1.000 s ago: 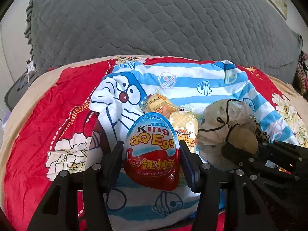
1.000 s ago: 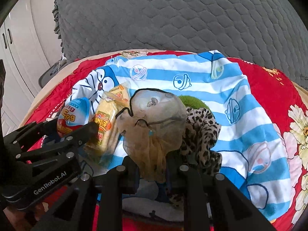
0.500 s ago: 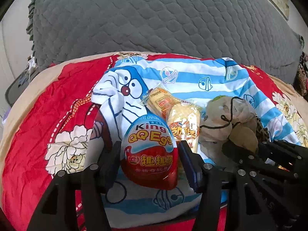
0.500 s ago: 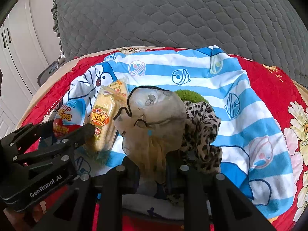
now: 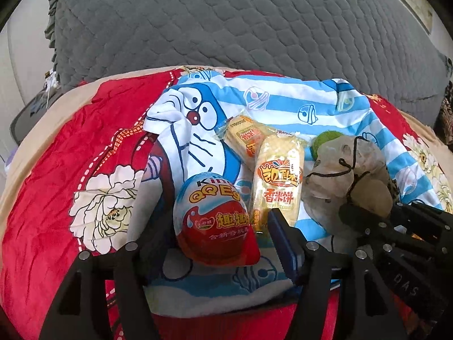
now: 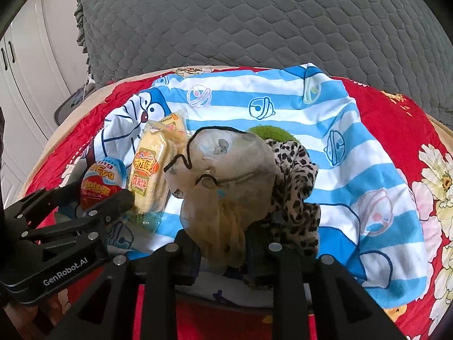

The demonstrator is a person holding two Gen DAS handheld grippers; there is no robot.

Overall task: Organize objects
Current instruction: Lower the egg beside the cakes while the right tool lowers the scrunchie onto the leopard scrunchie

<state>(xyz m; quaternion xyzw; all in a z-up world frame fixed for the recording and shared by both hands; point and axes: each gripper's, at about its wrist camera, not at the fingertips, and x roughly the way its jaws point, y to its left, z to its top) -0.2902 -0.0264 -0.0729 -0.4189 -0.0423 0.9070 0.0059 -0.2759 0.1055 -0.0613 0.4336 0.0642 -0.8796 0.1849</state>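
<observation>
Nearest to me, my left fingers (image 5: 218,235) have just been spreading, and the red-and-blue toy egg (image 5: 213,221) lies between them on the cloth; a gap shows at the right pad, so I no longer press it. My right fingers (image 6: 222,250) have just been loosening a little too, yet the gathered neck of the translucent drawstring pouch (image 6: 226,175) still sits pinched between them, its black cord looped over the bulging top. Just beside the egg lies a yellow rice cracker packet (image 5: 279,181), and a second snack packet (image 5: 245,137) is tucked partly under its far end. Against the pouch on its other side is a crumpled leopard-print cloth (image 6: 294,187), and a green fuzzy thing (image 6: 270,133) peeks out just behind both. All of this rests on a blue-and-white striped cartoon towel (image 6: 354,147), which is spread over a red floral bedsheet (image 5: 70,153). Farthest off, a grey quilted cover (image 5: 240,22) rises behind the bed, and white cupboard doors (image 6: 25,79) stand at the left in the right wrist view.
</observation>
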